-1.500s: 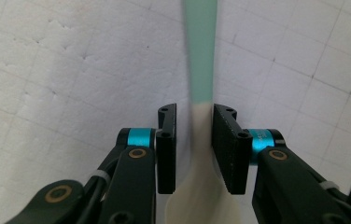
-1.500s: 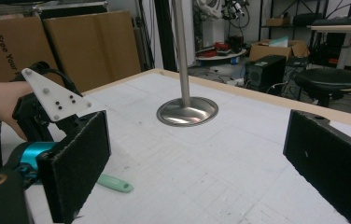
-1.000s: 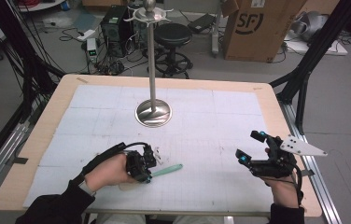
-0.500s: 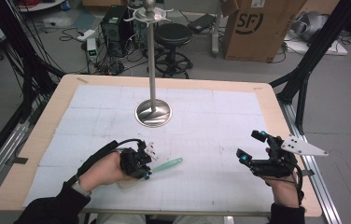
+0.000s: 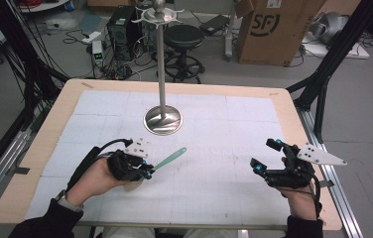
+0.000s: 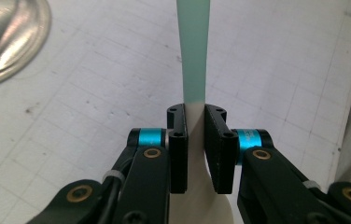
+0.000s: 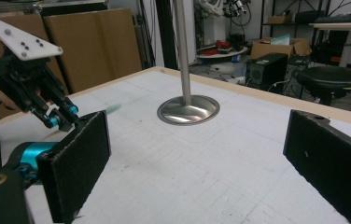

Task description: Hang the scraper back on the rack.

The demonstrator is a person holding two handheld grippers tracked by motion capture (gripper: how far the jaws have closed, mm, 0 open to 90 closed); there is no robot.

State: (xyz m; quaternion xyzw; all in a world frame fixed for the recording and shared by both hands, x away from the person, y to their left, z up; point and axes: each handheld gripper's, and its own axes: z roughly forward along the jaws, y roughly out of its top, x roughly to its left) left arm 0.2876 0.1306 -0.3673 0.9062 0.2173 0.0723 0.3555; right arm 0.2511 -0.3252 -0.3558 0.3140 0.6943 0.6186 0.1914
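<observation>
The spatula [image 5: 168, 157] is clamped in the left gripper [image 5: 145, 168], low on the left half of the table. Its pale green handle slants away from the jaws toward the middle of the table. In the left gripper view the two black jaws press on the spatula [image 6: 193, 74] from both sides at the spot where the cream part meets the green handle. The cream blade widens below the jaws, toward the camera.

Ahead of the spatula, near the middle of the table, stands a metal stand [image 5: 162, 119] with a round shiny base and a thin upright pole topped by small hooks and a knob. The base is well apart from the handle tip, with bare white mat [image 5: 224, 148] between them. An edge of that base shows at the upper left in the left gripper view.

The right gripper [image 5: 266, 157] rests at the right side of the table [image 5: 293, 114], well apart from the spatula, its jaws spread wide with nothing between them. In the right gripper view its two black pads frame the stand [image 7: 187, 109], and the left gripper [image 7: 64, 120] shows at the left.

Past the far edge of the table are a black stool [image 5: 184, 37], a cardboard box [image 5: 269, 29] and cables on the floor.
</observation>
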